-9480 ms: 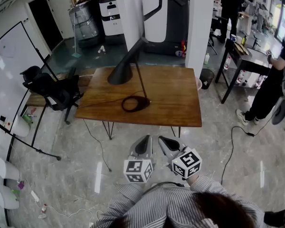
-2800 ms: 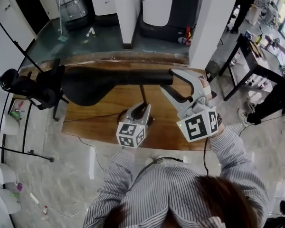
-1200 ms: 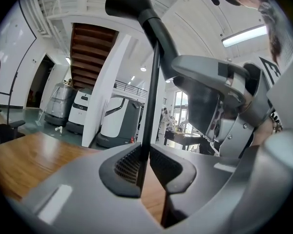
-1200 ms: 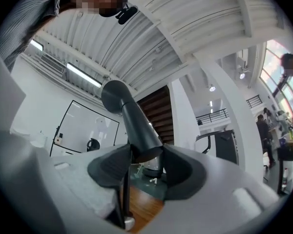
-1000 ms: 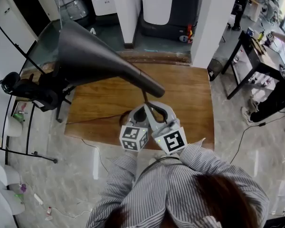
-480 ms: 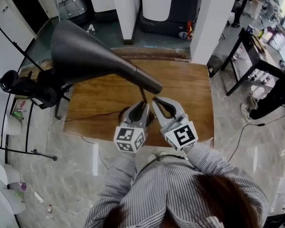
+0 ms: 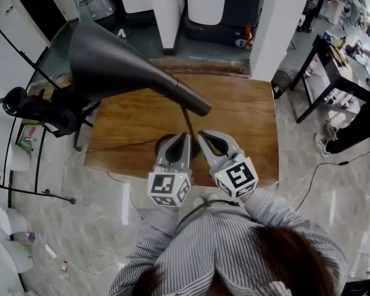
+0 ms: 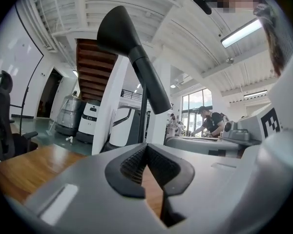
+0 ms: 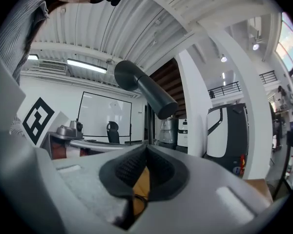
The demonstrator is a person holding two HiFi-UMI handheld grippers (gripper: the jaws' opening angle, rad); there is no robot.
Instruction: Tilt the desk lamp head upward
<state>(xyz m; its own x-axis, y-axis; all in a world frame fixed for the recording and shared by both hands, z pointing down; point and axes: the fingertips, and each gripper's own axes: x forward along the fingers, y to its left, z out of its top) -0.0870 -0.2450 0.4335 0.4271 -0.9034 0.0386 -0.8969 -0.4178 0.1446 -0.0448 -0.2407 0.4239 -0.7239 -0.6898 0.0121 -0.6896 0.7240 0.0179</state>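
The left gripper [image 7: 176,145] and the right gripper [image 7: 205,139] sit side by side at the lower centre of the head view. The left one points straight up the frame, its jaws pressed together on nothing. The right one leans up and to the left, its jaws likewise closed and empty. Below them, the person's striped sleeves [image 7: 149,251] run to the bottom edge.

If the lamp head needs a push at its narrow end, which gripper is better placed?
Right, narrowly. The right gripper sits nearest the narrow end of the lamp head; the left gripper lies left of the stem. Both are shut.
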